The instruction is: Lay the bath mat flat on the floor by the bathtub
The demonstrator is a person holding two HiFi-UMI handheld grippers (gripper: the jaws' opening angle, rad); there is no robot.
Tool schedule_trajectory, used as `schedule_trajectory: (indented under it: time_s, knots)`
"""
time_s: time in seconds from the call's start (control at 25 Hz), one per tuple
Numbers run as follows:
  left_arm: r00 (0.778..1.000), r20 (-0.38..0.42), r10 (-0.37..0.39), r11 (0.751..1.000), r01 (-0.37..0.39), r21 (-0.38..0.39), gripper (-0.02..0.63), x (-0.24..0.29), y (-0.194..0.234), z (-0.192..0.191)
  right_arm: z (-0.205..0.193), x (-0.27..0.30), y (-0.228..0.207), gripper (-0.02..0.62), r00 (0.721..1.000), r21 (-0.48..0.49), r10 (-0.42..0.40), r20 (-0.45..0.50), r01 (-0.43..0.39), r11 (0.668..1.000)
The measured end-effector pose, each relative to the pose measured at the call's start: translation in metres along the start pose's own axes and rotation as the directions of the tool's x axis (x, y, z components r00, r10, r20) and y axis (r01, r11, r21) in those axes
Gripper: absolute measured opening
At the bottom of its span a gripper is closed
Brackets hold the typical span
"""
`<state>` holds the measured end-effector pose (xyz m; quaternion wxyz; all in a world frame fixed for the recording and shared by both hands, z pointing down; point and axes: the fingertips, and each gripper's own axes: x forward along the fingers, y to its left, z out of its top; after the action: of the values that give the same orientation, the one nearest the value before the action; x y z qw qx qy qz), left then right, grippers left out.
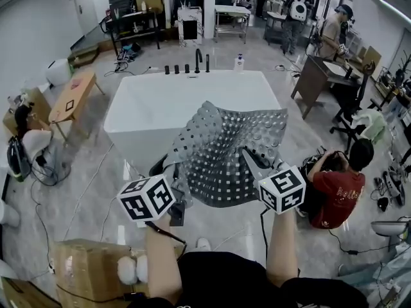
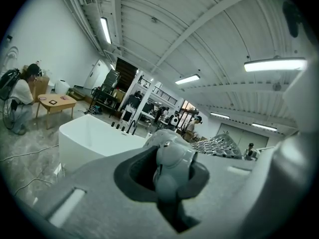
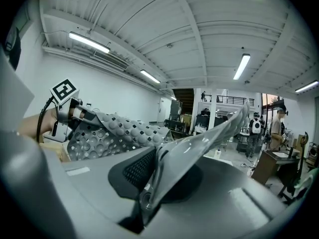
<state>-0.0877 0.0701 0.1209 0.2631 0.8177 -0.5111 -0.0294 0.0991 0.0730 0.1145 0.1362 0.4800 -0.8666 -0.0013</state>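
Mat status: one bath mat (image 1: pixel 231 153), airborne, carried by my two grippers. Left gripper (image 1: pixel 174 179) is clamped on its near left edge and right gripper (image 1: pixel 252 162) on its near right edge. The left bite looks bunched, though that view is blurred. Long axis runs jaw to jaw, and the sheet extends away toward the one bathtub (image 1: pixel 138 124). Target floor (image 1: pixel 96 191) lies directly below, both hands equally near.

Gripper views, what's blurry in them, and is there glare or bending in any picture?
Left gripper view: the mat between the jaws is out of focus, the background sharp, a ceiling lamp glares. Right gripper view: near mat edge soft, far part crisp. Head view: fisheye bows the bathtub rim; light even.
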Motion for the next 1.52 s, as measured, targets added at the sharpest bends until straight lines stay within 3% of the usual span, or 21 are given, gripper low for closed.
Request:
schedule_trajectory:
  time_s: [0.32,0.8,1.52]
  knots:
    - [0.999,0.019,-0.035,0.999,0.035,-0.020,0.028,0.039,0.027,0.021,0.015,0.048,-0.016,0.029,1.000,-0.049,-0.020,-0.011,0.020,0.999]
    - [1.000,-0.018,-0.025,0.998,0.024,-0.050,0.028,0.073,0.061,0.022,0.007,0.087,-0.025,0.029,0.999,-0.016,-0.010,-0.043,0.009,1.000]
    - [0.990,-0.117,-0.080,0.994,0.070,-0.081,0.028,0.113,0.041,-0.011,-0.029,0.065,-0.056,0.029,0.990,0.044,-0.078,-0.121,0.084,0.995]
